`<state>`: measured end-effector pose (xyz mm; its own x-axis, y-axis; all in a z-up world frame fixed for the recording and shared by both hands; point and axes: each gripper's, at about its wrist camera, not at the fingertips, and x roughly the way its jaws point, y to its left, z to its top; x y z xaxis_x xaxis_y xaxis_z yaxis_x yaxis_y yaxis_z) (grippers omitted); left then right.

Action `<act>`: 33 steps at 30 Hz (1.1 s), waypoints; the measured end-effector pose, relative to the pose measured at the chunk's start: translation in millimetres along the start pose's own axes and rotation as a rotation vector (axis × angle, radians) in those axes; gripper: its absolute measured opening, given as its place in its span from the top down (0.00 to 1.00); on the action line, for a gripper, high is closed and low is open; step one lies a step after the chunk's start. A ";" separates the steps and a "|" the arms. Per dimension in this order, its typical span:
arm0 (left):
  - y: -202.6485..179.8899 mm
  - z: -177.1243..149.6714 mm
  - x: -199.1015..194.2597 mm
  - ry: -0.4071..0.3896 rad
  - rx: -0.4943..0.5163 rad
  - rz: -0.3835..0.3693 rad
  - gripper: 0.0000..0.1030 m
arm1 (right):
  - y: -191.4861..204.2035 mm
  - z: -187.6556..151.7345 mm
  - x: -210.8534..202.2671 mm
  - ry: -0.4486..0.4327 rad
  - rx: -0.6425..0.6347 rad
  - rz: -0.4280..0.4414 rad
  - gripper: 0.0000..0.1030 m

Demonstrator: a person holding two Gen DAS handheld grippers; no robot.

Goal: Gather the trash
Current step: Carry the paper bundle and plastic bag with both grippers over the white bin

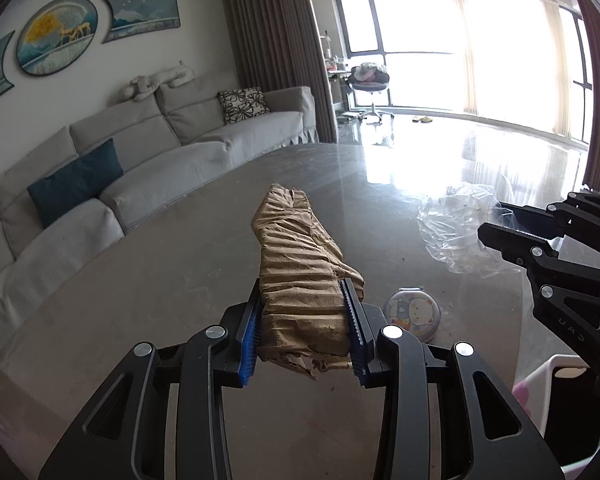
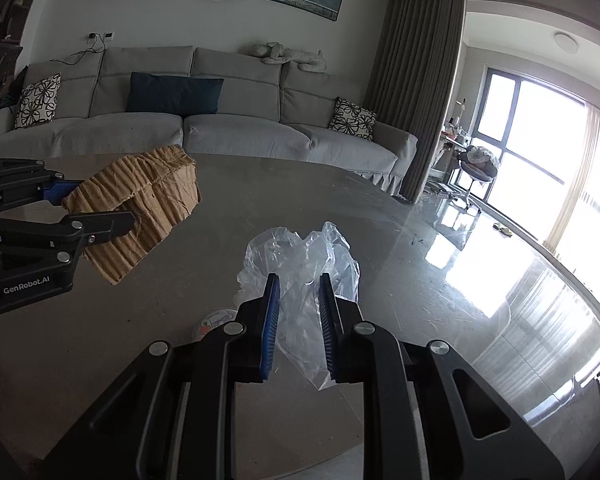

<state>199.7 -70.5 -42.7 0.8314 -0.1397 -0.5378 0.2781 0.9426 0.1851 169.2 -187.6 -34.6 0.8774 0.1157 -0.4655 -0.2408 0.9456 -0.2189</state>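
My left gripper point(image 1: 302, 292) is shut on a crumpled piece of brown corrugated cardboard point(image 1: 300, 256) and holds it above the grey table point(image 1: 180, 280). The cardboard also shows in the right wrist view point(image 2: 148, 196), held by the left gripper point(image 2: 96, 208). My right gripper point(image 2: 298, 280) is shut on a crumpled clear plastic bag point(image 2: 300, 264) held over the table. In the left wrist view the bag point(image 1: 456, 220) shows in front of the right gripper point(image 1: 490, 224).
A small round tin with a cartoon bear point(image 1: 412, 314) lies on the table below the grippers, partly seen in the right wrist view point(image 2: 214, 322). A white and pink bin rim point(image 1: 540, 384) is at the table's right edge. A grey sofa point(image 2: 220, 128) stands behind.
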 end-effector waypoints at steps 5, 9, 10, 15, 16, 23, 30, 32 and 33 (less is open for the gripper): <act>-30.5 -2.9 -24.7 -0.023 0.056 -0.055 0.63 | -9.4 -12.5 -47.0 -0.001 -0.013 -0.005 0.80; -47.5 -4.9 -43.8 -0.028 0.072 -0.100 0.63 | -19.0 -27.3 -82.1 0.012 -0.008 -0.028 0.80; -52.6 -5.7 -48.5 -0.029 0.079 -0.115 0.63 | -21.9 -32.0 -91.2 0.015 -0.006 -0.037 0.80; -78.9 -13.2 -68.6 -0.029 0.109 -0.157 0.63 | -38.5 -53.7 -133.2 0.030 0.017 -0.092 0.80; -84.4 -15.2 -72.6 -0.029 0.113 -0.165 0.63 | -41.0 -56.7 -140.0 0.033 0.020 -0.100 0.80; -123.1 -27.8 -99.0 -0.022 0.147 -0.218 0.63 | -51.2 -81.3 -183.1 0.056 0.033 -0.163 0.80; -161.5 -32.7 -119.4 -0.023 0.180 -0.263 0.63 | -59.1 -93.1 -212.7 0.061 0.064 -0.207 0.80; -173.4 -36.0 -125.3 -0.023 0.186 -0.284 0.63 | -60.8 -99.2 -220.1 0.064 0.075 -0.212 0.80; -179.5 -37.3 -127.7 -0.024 0.193 -0.292 0.63 | -61.4 -101.4 -223.2 0.068 0.074 -0.222 0.80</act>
<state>25.6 -210.6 -38.0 0.7138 -0.4042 -0.5720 0.5899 0.7872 0.1798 -53.9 -302.3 -4.2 0.8749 -0.1154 -0.4703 -0.0125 0.9655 -0.2602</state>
